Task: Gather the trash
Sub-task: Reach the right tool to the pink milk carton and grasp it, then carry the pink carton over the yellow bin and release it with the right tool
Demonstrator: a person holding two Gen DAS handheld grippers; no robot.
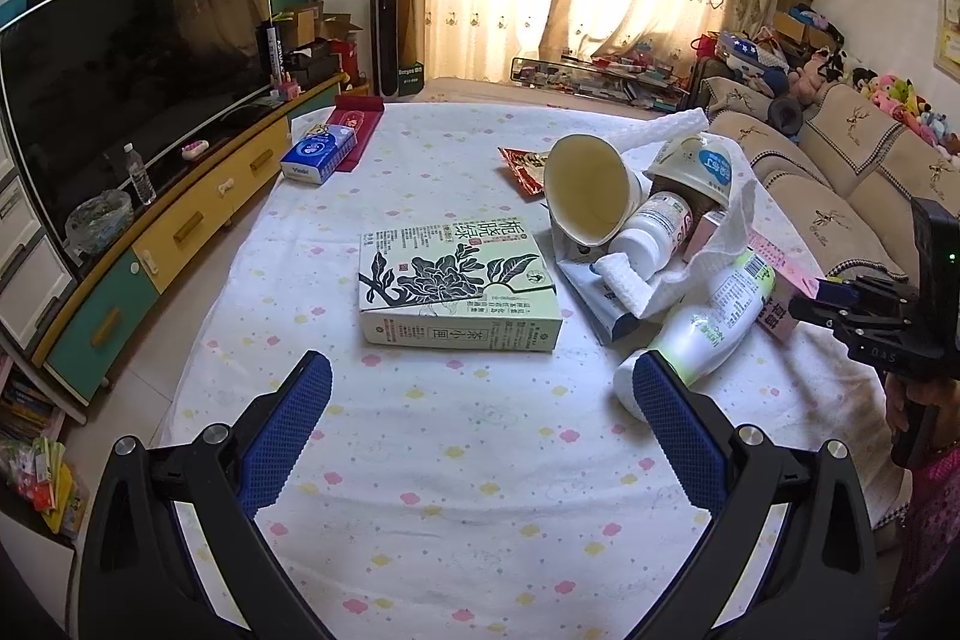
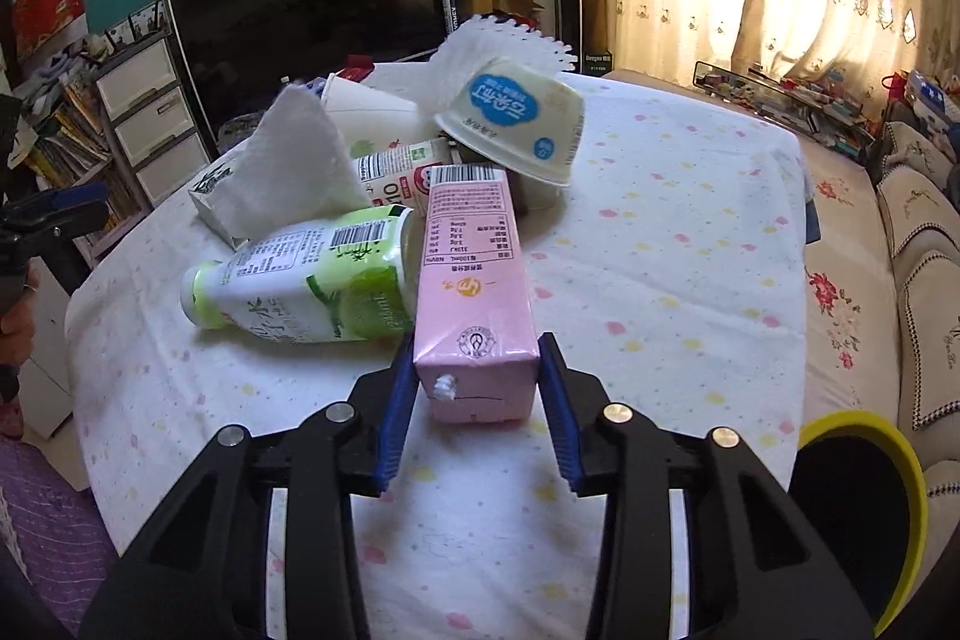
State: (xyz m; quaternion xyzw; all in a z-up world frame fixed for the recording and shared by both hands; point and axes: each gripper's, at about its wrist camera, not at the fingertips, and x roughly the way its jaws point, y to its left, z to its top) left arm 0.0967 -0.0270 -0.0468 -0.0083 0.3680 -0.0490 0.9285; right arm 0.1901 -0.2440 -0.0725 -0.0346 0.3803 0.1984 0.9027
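While the pink carton [image 2: 474, 292] is lying on the table [image 2: 660, 250] beside the green bottle [image 2: 312, 280], the right gripper [image 2: 477, 382] is clamping its near end; lifting straight should avoid jostling. Left gripper [image 1: 480, 400] is gaping, empty.

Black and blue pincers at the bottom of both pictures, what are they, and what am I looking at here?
They are hand-held claws, one in each of a person's hands, each with a camera looking forward along it. One picture is from the left claw, open and empty. The other is from the right claw, its pads against a pink carton. On the flowered cloth lie a tea box, a paper cup, a green bottle and a yoghurt tub. A yellow-rimmed bin stands nearby.
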